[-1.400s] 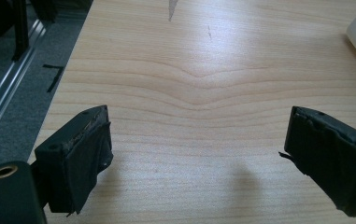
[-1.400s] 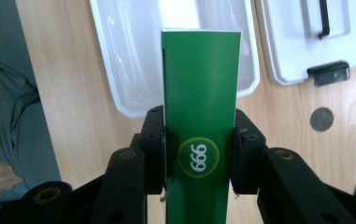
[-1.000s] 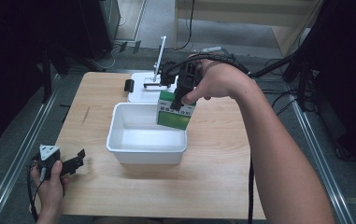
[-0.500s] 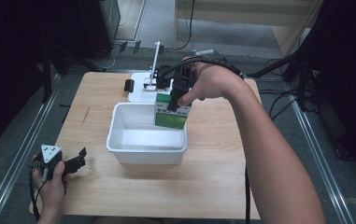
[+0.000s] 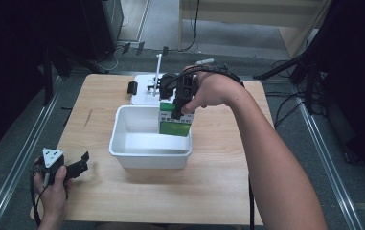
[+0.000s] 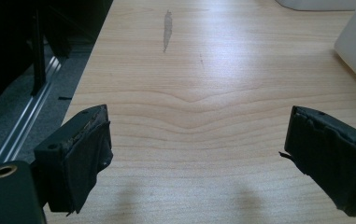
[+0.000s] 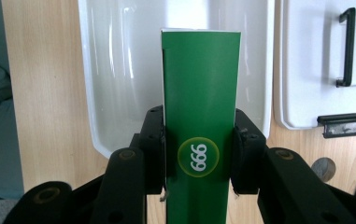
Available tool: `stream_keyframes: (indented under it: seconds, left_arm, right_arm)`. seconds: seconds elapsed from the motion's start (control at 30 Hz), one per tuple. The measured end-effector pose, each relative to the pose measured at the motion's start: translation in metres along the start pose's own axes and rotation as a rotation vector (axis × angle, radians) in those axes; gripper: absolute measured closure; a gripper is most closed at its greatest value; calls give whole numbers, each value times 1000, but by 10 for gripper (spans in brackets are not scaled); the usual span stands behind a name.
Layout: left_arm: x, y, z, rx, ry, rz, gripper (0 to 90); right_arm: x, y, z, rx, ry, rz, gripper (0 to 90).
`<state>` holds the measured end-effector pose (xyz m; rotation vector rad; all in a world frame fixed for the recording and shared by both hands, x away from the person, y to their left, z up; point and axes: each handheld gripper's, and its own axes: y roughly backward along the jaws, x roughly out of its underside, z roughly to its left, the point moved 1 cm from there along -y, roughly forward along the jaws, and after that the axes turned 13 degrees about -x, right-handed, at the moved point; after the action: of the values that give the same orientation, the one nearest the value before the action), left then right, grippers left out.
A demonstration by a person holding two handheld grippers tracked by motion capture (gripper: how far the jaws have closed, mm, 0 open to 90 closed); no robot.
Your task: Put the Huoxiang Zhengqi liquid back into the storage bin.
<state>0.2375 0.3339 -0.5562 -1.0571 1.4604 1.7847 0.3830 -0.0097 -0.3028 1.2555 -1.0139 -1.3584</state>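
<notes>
A green carton (image 5: 174, 121) with a white band hangs upright inside the right end of a white tub (image 5: 122, 143); whether it touches the bottom I cannot tell. My right gripper (image 5: 182, 103) points down and is shut on its top. In the right gripper view both pads (image 7: 153, 149) press the narrow sides of the green carton (image 7: 199, 116), which carries a round "999" mark, above the white tub (image 7: 115, 70). My left gripper (image 5: 77, 165) rests at the table's near left corner, held by a hand. Its jaws (image 6: 199, 158) stand wide open over bare wood.
A white lid (image 5: 144, 91) with a black handle and clips lies flat behind the tub; it is the white lid (image 7: 306, 60) in the right gripper view. A thin white rod (image 5: 158, 67) stands up near it. The wooden table (image 5: 218, 177) has bare room at the front and right.
My right gripper has come down with the green carton, sinking it lower into the tub's right end. The left gripper has stayed at the near left corner.
</notes>
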Motion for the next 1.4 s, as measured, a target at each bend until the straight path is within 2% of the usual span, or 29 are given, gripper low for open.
stream_keyframes:
  seconds: [0.1,0.3,0.63,1.07,1.4]
  left_arm:
    - [0,0,0,5,1,1,83]
    - [0,0,1,14,-2,10,83]
    - [0,0,0,17,-4,9,83]
    - [0,-1,1,32,-6,15,83]
    - [-1,-1,1,30,-3,15,84]
  right_arm:
    - [1,-8,-3,-6,18,2,644]
    - [3,-16,-6,-16,7,-3,644]
    - [5,-36,-13,-34,21,1,644]
    - [1,-61,-20,-47,36,45,644]
    - [1,-75,-27,-48,10,53,643]
